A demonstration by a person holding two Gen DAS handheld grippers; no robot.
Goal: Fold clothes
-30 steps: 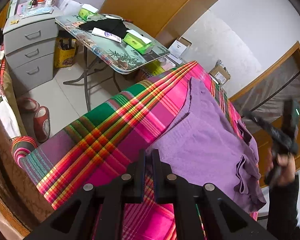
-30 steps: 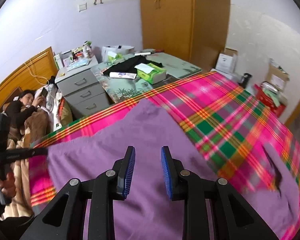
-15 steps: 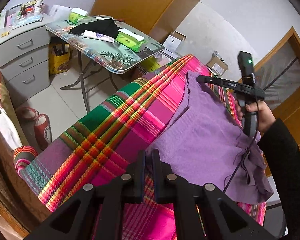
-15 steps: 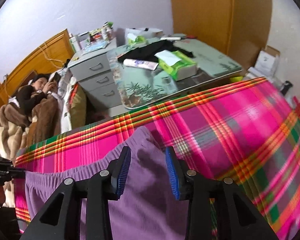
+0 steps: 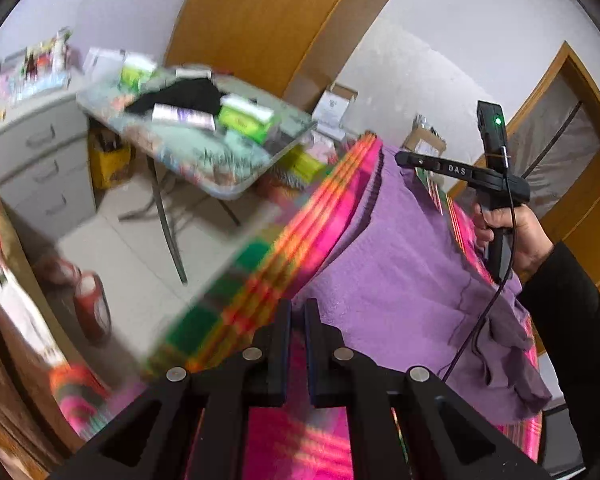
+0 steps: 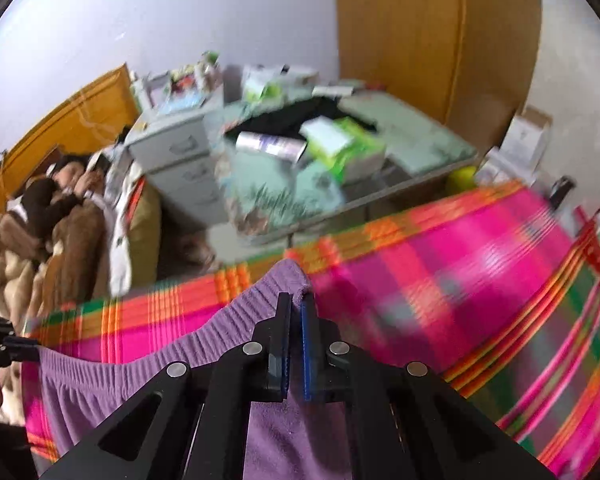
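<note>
A purple garment [image 5: 400,276] lies spread on a bed covered by a bright plaid blanket [image 5: 260,280]. My left gripper [image 5: 297,308] is shut on the garment's near corner. In the right wrist view my right gripper [image 6: 296,304] is shut on the far corner of the garment's ribbed waistband [image 6: 204,332]. The right gripper also shows in the left wrist view [image 5: 404,158], held over the garment's far corner. The left gripper shows at the left edge of the right wrist view [image 6: 24,347], at the waistband's other end.
A folding table [image 6: 420,152] with boxes and dark cloth stands beyond the bed, next to a grey drawer unit [image 6: 180,160]. A person [image 6: 60,200] lies under blankets at the left. Slippers [image 5: 92,308] sit on the floor. Wooden wardrobe and door behind.
My right gripper has moved to the garment's far corner and closed on the waistband. Both views have shifted and blurred; the left gripper stays shut on its corner.
</note>
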